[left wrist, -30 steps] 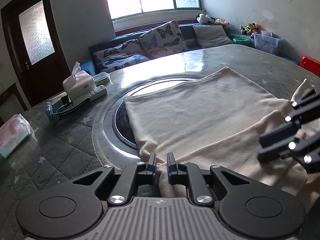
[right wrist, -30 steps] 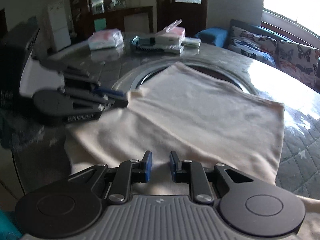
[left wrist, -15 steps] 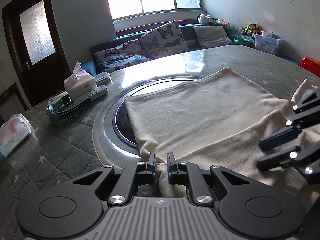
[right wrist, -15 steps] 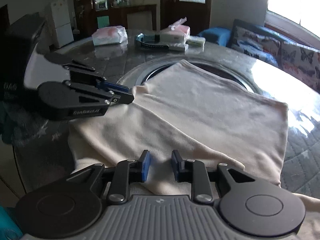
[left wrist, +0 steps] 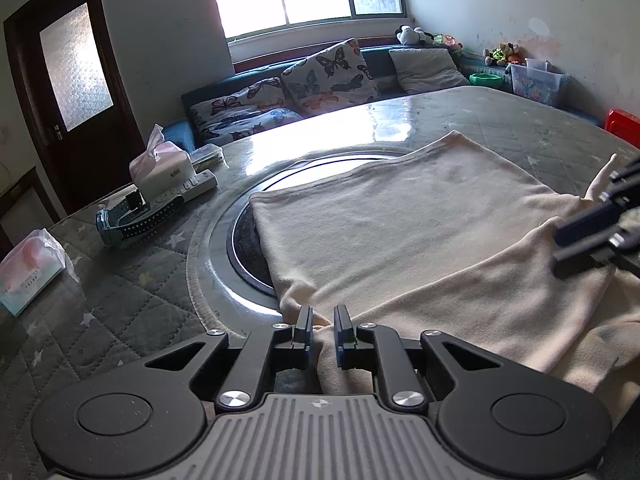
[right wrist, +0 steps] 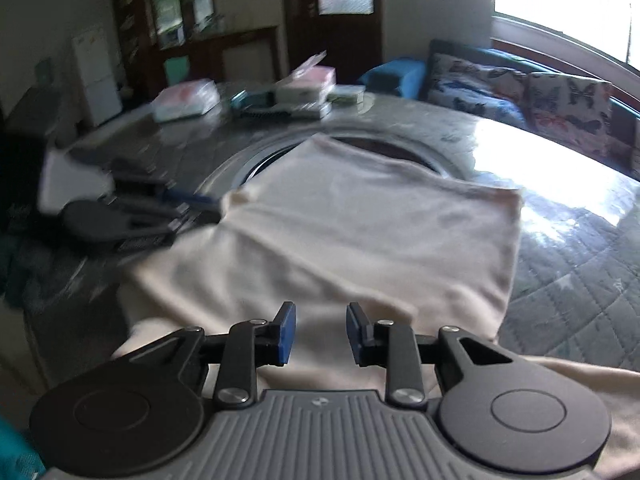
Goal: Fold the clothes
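The cream garment (left wrist: 420, 216) lies spread on the worktop (left wrist: 120, 300) ahead of both grippers, its near edge folded over toward them. The left gripper (left wrist: 321, 330) pinches a bunched corner of that fold, probably to hold the layer in place. The right gripper (right wrist: 316, 332) is spread wide above the cloth, gripping nothing. Its view is motion-blurred, so whether its fingers touch the fabric is hard to judge, and the garment's near edge is hidden under both tools.

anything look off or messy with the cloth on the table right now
Mostly tidy. The cream fabric garment lies flat across the round glass-topped table, but its near fold runs diagonally, and the near edge is bunched where the left gripper pinches it. The right gripper is open.
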Demonstrator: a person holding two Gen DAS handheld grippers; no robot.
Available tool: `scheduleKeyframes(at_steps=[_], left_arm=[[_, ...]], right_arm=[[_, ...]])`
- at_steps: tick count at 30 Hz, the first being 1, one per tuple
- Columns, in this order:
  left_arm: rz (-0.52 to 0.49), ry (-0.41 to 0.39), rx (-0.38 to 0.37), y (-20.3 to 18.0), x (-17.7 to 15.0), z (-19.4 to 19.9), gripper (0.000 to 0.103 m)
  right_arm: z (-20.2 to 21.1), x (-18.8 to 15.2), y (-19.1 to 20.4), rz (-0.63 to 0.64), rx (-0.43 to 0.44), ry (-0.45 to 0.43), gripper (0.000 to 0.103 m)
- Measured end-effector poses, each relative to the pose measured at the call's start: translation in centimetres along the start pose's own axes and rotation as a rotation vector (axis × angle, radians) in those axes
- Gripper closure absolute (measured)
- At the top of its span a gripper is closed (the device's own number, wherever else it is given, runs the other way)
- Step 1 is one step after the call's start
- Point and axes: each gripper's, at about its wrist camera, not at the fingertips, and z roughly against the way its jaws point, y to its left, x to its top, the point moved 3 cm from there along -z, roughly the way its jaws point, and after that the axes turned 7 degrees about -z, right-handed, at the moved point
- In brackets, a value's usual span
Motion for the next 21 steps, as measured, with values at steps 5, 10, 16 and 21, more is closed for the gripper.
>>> scheduleKeyframes(at_steps=[5, 10, 16, 21], left_arm=[[-0.008, 0.002, 0.003, 0.0, 0.0, 0.0, 0.089], [-0.01, 0.009, 0.003, 0.0, 0.3, 0.0, 0.089], [-0.015, -0.003, 0.002, -0.6, 0.9, 0.8, 0.089], [-0.042, -0.044, -0.041, -2.4, 2.1, 1.7, 0.089]], right_arm=[[-0.6, -0.4, -1.0, -0.026, -0.022, 0.007, 0.076], [0.7, -1.4, -0.9, -0.016, -0.022, 0.009, 0.075], [2.2, -2.7, -1.1, -0.028, -0.028, 0.006, 0.075], [5.0, -3.0, -2.8, -0.087, -0.081, -0.05, 0.075]])
